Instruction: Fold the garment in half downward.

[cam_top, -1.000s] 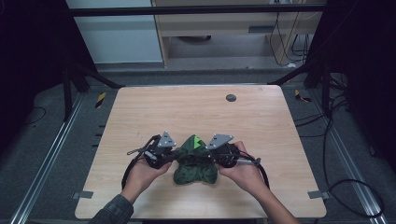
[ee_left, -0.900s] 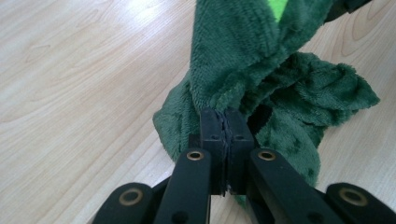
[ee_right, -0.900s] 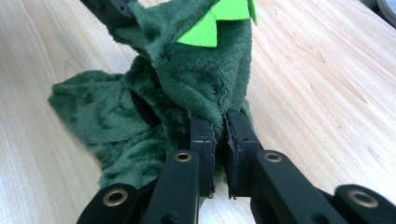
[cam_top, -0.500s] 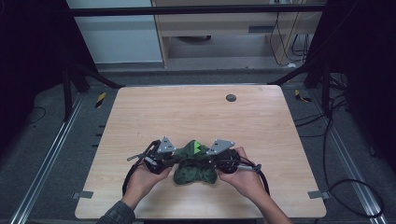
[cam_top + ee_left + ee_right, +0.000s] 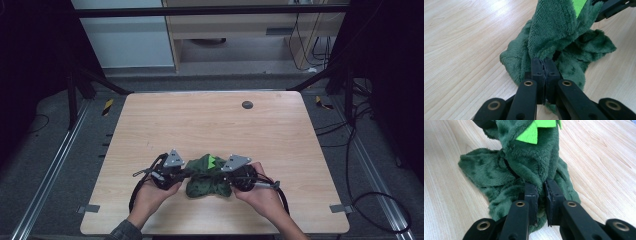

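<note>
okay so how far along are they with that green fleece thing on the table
Done: both grippers have hold of the green fleece garment, left gripper and right gripper clamped on its edges. In hand: part lifted, the rest bunched on the table. Left: it isn't yet spread or folded.

A fuzzy dark green cloth with a bright green patch lies bunched up near the front of the bench.

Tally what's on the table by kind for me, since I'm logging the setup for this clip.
Green plush cloth item with a bright green patch: 1
Handheld grippers: 2, the left gripper and the right gripper, each clamped on the plush
Small dark round disc near the table's far edge: 1
Total: 4
</note>
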The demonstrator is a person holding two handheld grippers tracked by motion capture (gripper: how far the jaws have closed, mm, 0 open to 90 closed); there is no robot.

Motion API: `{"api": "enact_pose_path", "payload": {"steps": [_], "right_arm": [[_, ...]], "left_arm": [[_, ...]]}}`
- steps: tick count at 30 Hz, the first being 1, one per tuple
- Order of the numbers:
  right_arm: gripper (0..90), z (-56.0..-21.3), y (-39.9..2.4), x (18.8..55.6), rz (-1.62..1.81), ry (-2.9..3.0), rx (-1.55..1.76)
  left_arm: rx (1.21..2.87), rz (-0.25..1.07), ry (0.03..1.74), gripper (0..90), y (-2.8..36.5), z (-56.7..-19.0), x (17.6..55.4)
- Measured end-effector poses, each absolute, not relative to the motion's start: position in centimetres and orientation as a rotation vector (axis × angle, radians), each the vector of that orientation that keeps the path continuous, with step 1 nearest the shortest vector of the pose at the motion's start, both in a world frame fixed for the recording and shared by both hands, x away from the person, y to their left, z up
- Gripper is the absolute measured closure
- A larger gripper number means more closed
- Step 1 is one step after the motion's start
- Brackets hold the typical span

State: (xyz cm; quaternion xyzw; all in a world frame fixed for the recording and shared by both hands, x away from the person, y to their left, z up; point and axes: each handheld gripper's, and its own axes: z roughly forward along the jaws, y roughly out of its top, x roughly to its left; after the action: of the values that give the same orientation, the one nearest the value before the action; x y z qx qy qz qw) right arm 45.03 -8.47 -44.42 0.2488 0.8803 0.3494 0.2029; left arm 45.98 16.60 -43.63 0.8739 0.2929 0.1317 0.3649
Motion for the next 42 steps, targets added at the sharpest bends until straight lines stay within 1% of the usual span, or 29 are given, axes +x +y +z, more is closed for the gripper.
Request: {"api": "enact_pose_path", "payload": {"steps": [29, 35, 42], "right_arm": [[76.0, -46.4, -8.8, 43.3, 0.979, 2.471, 0.716], [73.1, -46.5, -8.7, 43.1, 0.976, 2.472, 0.712], [66.1, -46.7, -8.7, 42.7, 0.967, 2.476, 0.713]], "left_arm": [[2.242, 0.31, 0.745, 88.5, 16.8, -45.9, 44.2], [2.241, 0.33, 0.74, 88.1, 16.8, -46.2, 43.8], [2.241, 0.328, 0.737, 86.1, 16.8, -46.6, 43.3]]}}
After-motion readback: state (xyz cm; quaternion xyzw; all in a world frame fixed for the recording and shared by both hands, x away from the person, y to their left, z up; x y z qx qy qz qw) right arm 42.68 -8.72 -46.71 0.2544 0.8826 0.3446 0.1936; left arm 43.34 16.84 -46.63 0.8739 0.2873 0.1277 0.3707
